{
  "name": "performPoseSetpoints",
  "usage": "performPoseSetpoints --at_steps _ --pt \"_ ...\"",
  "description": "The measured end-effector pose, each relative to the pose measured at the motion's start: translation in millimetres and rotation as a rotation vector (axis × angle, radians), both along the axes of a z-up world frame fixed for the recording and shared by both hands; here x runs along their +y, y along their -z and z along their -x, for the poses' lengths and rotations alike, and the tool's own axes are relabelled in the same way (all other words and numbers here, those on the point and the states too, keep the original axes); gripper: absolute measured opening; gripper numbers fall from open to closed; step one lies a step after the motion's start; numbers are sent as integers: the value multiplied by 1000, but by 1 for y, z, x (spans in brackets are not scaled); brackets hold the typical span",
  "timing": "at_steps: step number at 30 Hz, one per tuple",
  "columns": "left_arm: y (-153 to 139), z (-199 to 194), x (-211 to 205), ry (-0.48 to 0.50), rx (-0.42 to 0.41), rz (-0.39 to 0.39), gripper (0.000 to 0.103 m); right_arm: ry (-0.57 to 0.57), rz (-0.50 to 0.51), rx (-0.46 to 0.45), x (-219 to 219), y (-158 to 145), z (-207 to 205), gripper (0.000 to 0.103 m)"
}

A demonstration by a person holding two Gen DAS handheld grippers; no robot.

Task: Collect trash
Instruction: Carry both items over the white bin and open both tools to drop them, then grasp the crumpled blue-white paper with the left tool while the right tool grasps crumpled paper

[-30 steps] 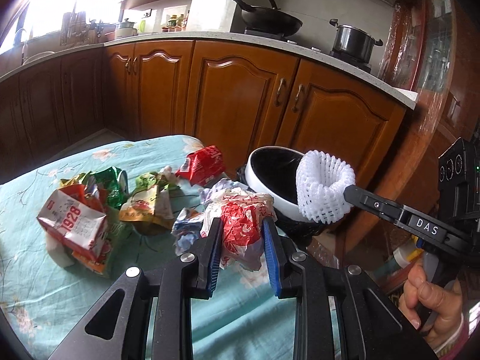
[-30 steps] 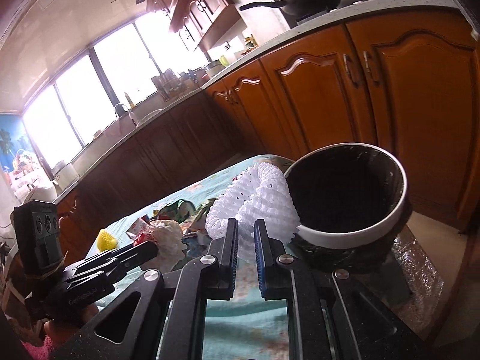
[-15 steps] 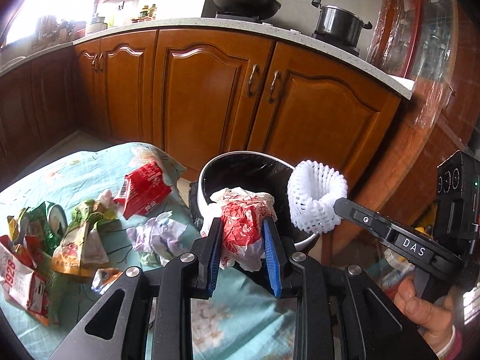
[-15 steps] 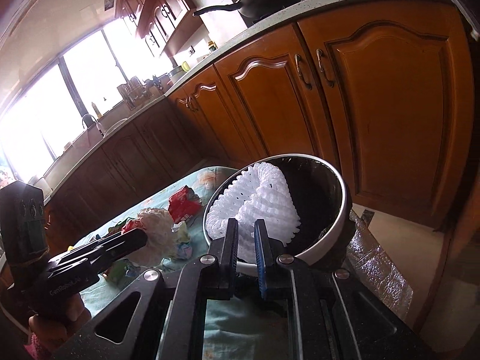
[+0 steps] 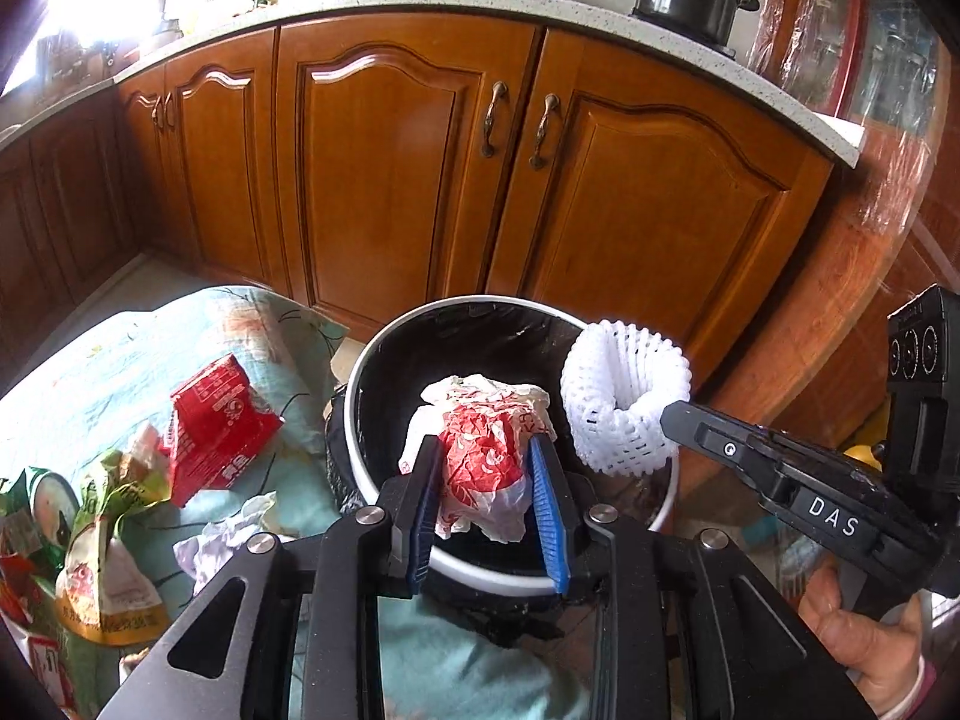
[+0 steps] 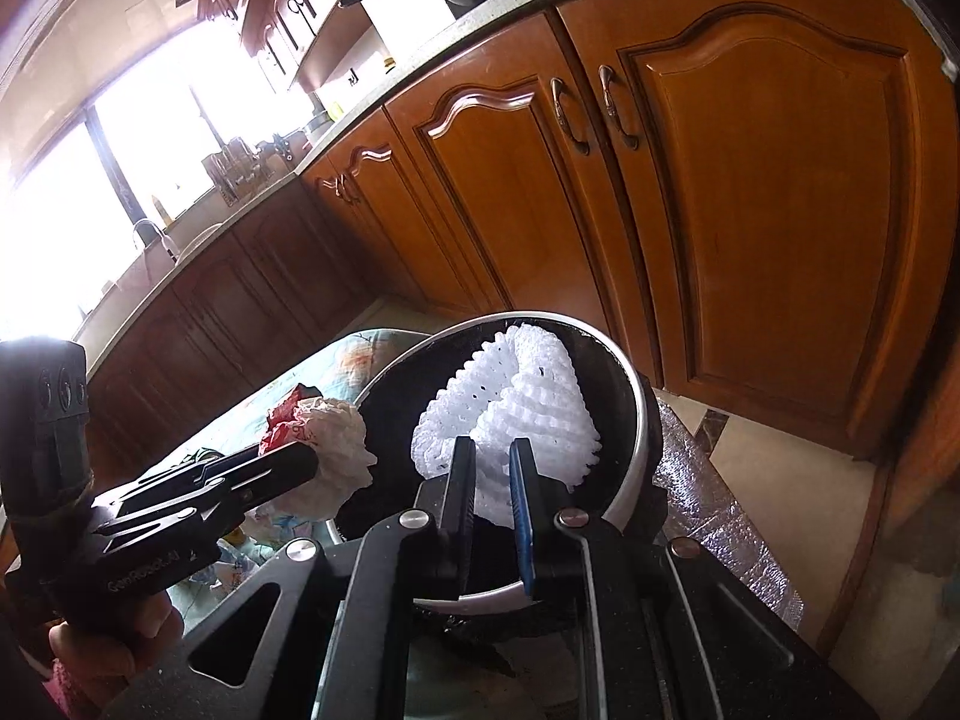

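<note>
My left gripper is shut on a crumpled red-and-white plastic bag and holds it over the open mouth of the white-rimmed bin with a black liner. My right gripper is shut on a white foam fruit net and holds it over the same bin. In the left wrist view the net hangs above the bin's right rim, beside the bag. In the right wrist view the bag sits at the bin's left rim.
The table with a teal flowered cloth holds a red wrapper, crumpled paper and green and yellow snack bags left of the bin. Wooden kitchen cabinets stand behind.
Both grippers have carried their loads from the table side to above the bin's opening. Both stay shut.
</note>
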State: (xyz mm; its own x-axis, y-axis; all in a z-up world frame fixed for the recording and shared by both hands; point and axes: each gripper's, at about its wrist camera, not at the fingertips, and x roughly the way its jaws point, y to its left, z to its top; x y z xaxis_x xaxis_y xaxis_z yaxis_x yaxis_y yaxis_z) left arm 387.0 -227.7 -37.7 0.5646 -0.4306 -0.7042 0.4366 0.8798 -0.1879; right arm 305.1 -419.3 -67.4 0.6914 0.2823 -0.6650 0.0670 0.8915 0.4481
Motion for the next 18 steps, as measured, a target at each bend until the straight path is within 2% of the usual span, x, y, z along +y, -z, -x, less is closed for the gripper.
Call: performPoseSetpoints --at_steps 3,6,7,8,12,13,16,18 --pt "2 -7 -6 -11 2 -15 36 -11 -5 24 -1 5 -8 20" --pt "3 -10 -10 -15 5 -14 45 -13 -7 35 -3 8 -9 34" --pt "3 -10 -10 -19 3 -13 54 -8 -10 32 -4 7 -8 44" --pt "4 -10 -10 -21 0 -9 56 -4 -16 30 -5 7 -7 52" --pt "1 2 0 -35 -24 11 56 13 -23 14 -8 3 3 54" --pt "0 7 5 -39 -33 20 59 17 -28 9 -8 1 4 61" --pt "-2 26 22 -67 -55 61 68 32 -37 -16 -7 -3 14 91" --pt "-2 41 34 -86 -69 79 69 41 -37 -35 -4 -5 20 93"
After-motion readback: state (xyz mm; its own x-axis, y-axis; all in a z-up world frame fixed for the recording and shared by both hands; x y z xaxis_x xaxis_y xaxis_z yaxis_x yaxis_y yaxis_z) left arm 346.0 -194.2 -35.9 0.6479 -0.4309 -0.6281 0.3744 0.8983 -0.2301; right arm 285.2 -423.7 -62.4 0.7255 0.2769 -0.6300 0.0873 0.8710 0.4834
